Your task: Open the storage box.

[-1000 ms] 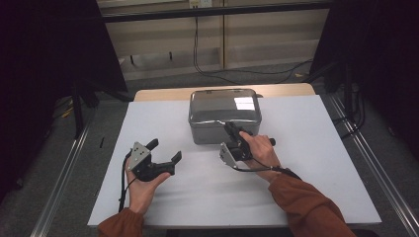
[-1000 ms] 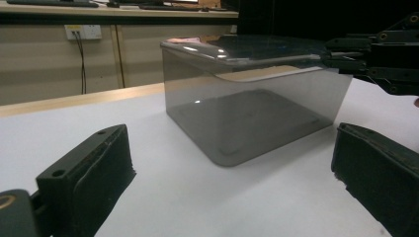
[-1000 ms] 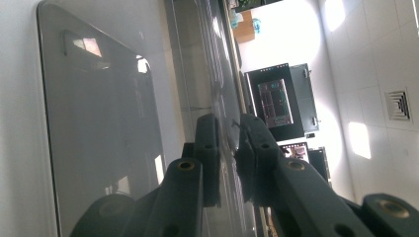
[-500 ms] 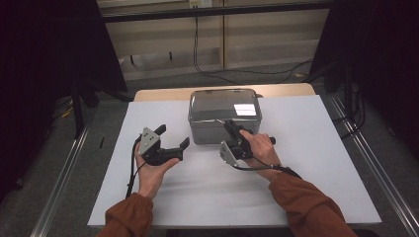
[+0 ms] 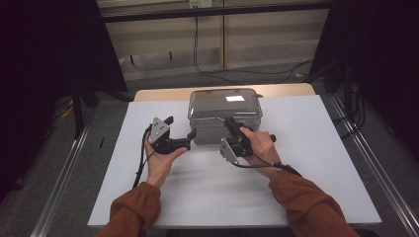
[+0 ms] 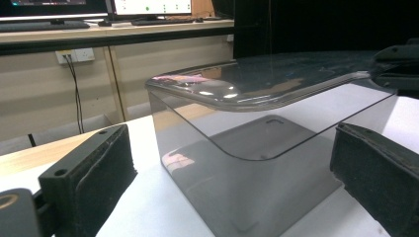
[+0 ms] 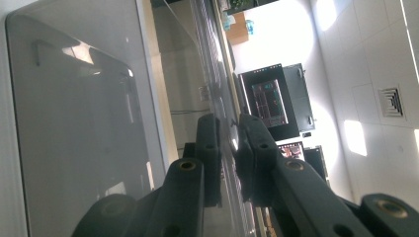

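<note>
Right gripper [image 5: 231, 127] pinching lid rim [image 7: 228, 133] of clear box [image 5: 225, 116] at table's [image 5: 316, 148] far middle. Left gripper [image 5: 179, 133] gaping wide, nearing box's corner. Risking, probably: rim slipping from narrow pinch, box skidding.

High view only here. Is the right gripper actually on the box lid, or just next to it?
Observer: On it. The right gripper has its jaws shut on the edge of the lid.
Operator: Left one?
Observer: The left gripper is open, with a corner of the box between its jaws and neither pad touching it.
Operator: Anything inside?
Observer: Looks empty through the clear wall in the left gripper view.
</note>
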`<action>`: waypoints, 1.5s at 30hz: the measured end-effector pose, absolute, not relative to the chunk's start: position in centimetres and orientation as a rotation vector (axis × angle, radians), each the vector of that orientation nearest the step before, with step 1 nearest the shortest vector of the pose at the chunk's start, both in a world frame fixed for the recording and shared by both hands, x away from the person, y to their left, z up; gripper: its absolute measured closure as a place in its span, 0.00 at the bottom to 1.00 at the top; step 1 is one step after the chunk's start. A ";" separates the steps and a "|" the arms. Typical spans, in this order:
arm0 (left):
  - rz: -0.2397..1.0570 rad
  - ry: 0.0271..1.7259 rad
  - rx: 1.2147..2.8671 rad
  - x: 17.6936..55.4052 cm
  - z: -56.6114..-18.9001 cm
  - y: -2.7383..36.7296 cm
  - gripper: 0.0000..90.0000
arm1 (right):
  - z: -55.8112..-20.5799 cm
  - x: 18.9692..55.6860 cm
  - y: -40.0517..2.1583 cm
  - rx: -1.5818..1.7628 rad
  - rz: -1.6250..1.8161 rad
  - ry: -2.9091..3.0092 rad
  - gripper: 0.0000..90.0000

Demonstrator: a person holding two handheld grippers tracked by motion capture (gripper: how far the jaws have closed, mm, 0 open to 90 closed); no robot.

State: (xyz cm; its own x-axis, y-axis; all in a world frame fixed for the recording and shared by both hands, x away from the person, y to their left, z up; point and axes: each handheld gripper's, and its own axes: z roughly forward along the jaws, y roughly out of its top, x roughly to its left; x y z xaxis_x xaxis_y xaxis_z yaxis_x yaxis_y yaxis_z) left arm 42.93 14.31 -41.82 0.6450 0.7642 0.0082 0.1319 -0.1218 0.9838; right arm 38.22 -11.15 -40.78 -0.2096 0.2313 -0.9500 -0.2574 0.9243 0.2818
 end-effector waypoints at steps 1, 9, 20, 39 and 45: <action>0.635 0.753 1.638 43.1 -41.8 14.2 0.04 | -40.7 38.2 -11.1 -0.022 0.445 1.723 0.89; 0.677 0.745 1.668 44.9 -41.5 13.5 0.04 | -40.0 38.4 -11.2 -0.007 0.453 1.717 0.90; 0.671 0.759 1.621 46.4 -41.4 12.0 0.07 | -39.8 38.5 -11.2 -0.003 0.462 1.707 0.89; 0.747 0.642 1.678 46.1 -42.2 11.1 0.32 | -40.7 38.3 -11.2 0.017 0.489 1.740 0.85; 0.744 0.647 1.667 46.1 -42.2 11.1 0.34 | -40.6 38.7 -11.9 0.121 0.612 1.777 0.73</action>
